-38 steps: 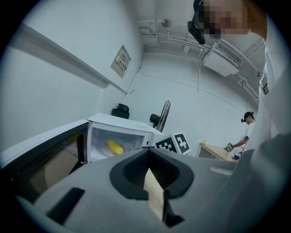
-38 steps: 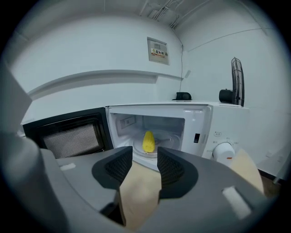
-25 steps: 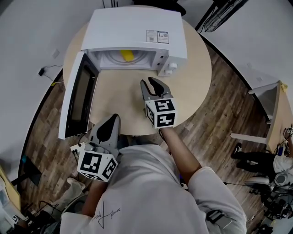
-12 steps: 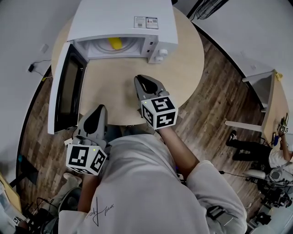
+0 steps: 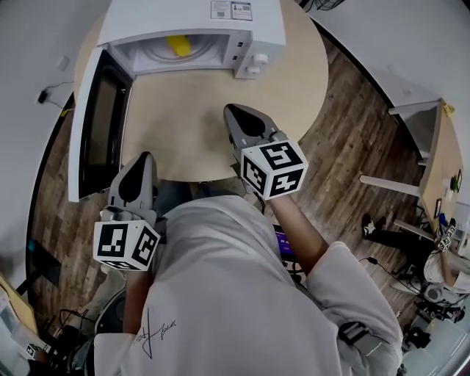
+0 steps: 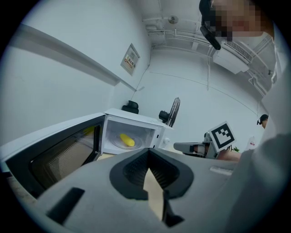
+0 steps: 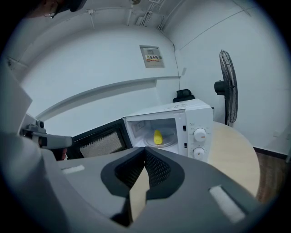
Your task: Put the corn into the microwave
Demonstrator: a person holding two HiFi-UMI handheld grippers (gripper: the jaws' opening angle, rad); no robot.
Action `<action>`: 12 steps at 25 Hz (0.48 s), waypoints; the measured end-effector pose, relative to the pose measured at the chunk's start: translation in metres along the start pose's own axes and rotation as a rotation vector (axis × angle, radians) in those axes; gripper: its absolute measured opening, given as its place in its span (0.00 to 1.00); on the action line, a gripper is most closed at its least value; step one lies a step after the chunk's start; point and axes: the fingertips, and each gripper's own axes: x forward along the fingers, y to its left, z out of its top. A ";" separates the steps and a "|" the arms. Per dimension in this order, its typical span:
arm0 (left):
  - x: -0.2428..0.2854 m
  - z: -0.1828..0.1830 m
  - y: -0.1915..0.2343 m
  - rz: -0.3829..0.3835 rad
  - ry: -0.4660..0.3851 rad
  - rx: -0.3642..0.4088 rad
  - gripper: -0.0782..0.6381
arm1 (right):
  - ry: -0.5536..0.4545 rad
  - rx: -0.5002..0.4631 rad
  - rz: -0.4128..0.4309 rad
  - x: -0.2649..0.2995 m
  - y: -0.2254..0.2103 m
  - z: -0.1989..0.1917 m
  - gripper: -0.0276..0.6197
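Inside the open microwave [image 5: 147, 18], on its turntable [image 6: 117, 144], the corn [image 5: 178, 45] lies as a short bright-yellow cob, half hidden under the roof in the head view. My left gripper [image 5: 139, 160] is clenched empty. My right gripper [image 5: 235, 114] has just closed on nothing.

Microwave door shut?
No: the door hangs wide open at the left, with the corn lying inside the microwave.
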 end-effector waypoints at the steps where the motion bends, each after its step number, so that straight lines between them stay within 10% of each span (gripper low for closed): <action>1: 0.000 -0.001 0.002 0.006 0.001 -0.003 0.09 | 0.001 0.001 0.004 -0.002 0.000 0.000 0.06; 12: 0.005 -0.007 -0.001 0.001 0.027 -0.001 0.09 | 0.020 0.041 0.003 -0.038 -0.006 -0.007 0.06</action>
